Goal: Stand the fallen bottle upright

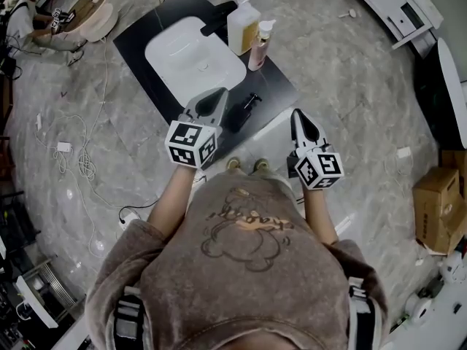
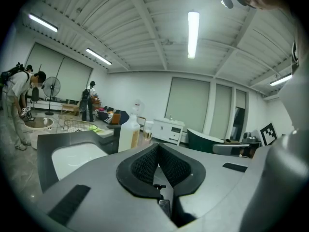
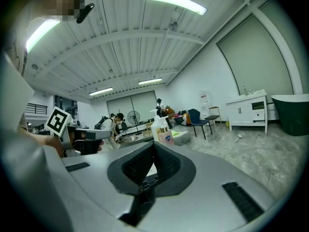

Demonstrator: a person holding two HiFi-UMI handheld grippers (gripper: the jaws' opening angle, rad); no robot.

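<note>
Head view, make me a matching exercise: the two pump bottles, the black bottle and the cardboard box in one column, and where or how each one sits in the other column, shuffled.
Things:
1. yellow pump bottle
2. pink pump bottle
3. black bottle
4. cardboard box

Places and states:
A. on the floor, at the right of the view
B. lying on its side on the dark counter
C. upright, right beside the black tap
D. upright, the smaller of two standing neighbours

Pairs: 1-C, 2-D, 3-B, 4-A
</note>
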